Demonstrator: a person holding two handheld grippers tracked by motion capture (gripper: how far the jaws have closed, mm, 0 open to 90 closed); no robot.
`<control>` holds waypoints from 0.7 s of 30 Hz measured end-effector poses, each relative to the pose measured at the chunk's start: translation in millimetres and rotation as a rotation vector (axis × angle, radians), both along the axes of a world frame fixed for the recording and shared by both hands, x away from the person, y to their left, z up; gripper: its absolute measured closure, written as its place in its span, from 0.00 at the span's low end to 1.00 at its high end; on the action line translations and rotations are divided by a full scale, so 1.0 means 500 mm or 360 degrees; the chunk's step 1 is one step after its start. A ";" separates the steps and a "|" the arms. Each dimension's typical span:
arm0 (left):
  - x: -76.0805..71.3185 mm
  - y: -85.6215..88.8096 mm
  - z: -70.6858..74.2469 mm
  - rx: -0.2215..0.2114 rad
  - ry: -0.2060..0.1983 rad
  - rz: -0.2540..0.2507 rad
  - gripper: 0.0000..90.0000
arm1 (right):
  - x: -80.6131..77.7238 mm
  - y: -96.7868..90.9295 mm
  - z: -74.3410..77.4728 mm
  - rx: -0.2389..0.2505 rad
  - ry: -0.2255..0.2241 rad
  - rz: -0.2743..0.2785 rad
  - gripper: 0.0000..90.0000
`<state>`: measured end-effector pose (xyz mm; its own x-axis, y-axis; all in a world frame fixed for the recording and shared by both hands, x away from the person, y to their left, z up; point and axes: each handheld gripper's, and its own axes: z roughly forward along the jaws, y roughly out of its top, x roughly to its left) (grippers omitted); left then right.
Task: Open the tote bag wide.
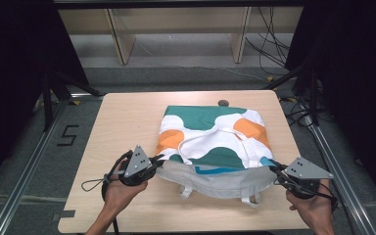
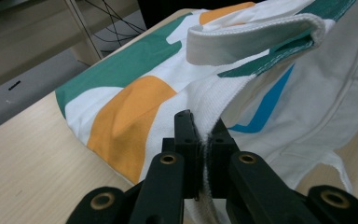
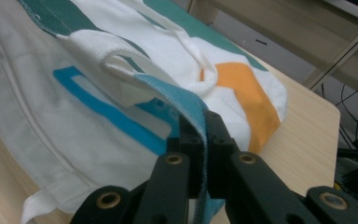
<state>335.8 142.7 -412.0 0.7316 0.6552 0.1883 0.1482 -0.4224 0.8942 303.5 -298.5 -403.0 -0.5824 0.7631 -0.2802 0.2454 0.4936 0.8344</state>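
The left tool (image 1: 159,159) is clenched on the tote bag (image 1: 214,142), its jaws pinching the near left corner of the bag's top layer; in the left gripper view the white ribbed hem runs straight down between the two black jaws of this tool (image 2: 204,140), which stand almost together with only cloth between them. The right tool (image 1: 274,169) is likewise clamped on the bag, at the near right corner, and in the right gripper view a light blue edge of the fabric is squeezed between its jaws (image 3: 204,135). The bag, white with green, orange and blue patches, lies in the middle of the worktop (image 1: 122,122), its white lining and two small loops spread toward the near edge and its handle (image 1: 215,137) lying across the top. The left hand (image 1: 122,193) comes in from the near left and the right hand (image 1: 313,208) from the near right, each tool pointing inward at the bag.
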 end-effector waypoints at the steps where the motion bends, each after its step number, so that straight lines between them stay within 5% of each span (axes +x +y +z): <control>1: 0.000 0.001 0.005 -0.0001 -0.0011 -0.0002 0.96 | 0.001 0.000 0.004 0.0018 -0.0011 -0.0005 0.99; 7: -0.003 0.002 0.039 -0.0024 -0.0106 0.0012 0.96 | 0.006 -0.001 0.038 0.0032 -0.0033 -0.0010 0.99; 10: -0.003 0.002 0.064 -0.0046 -0.0148 0.0022 0.96 | 0.012 0.003 0.065 0.0002 -0.0103 -0.0010 0.99; 21: -0.020 0.025 0.176 -0.0195 -0.0361 0.0010 0.97 | 0.020 0.007 0.173 0.0105 -0.0289 0.0030 0.99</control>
